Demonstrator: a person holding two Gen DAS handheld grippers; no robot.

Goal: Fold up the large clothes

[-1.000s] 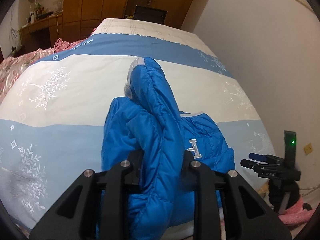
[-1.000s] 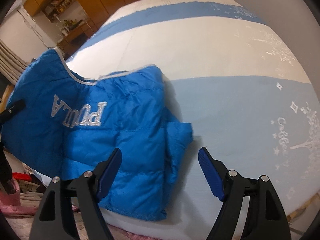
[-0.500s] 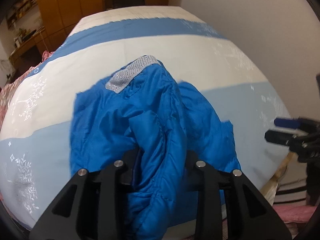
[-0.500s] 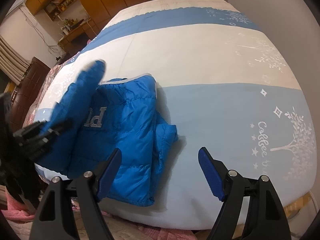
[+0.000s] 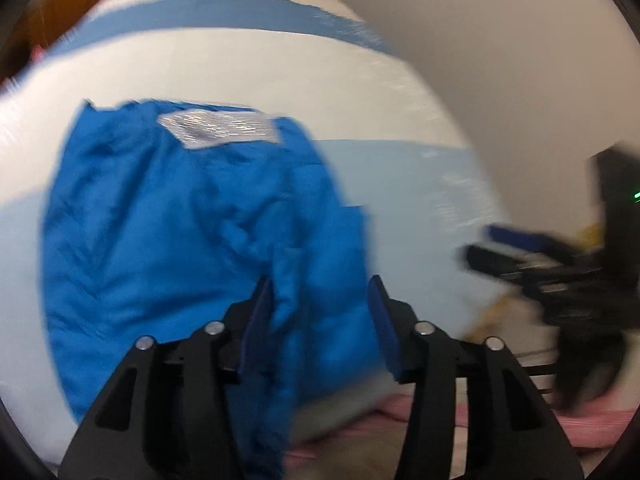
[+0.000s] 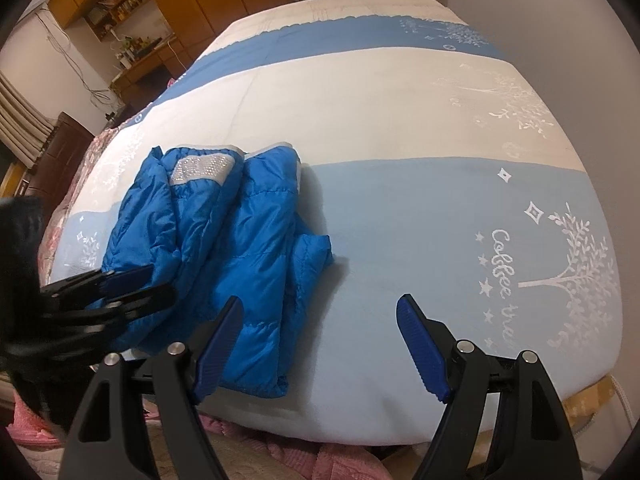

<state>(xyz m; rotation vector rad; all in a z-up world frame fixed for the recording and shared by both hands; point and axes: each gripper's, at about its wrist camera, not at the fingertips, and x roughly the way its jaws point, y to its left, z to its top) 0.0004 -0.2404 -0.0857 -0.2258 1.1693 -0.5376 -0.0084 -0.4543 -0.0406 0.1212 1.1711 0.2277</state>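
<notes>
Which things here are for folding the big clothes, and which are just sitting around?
For the job:
- blue puffy jacket, bunched on the bed
- left gripper, jaws opening, a jacket fold between them
- right gripper, open, holding nothing
- bed cover, the folding surface

Just lying about:
- pink cloth below the bed edge
- wooden shelves
- dark dresser

Blue jacket (image 6: 240, 240) on striped bed (image 6: 400, 112)
</notes>
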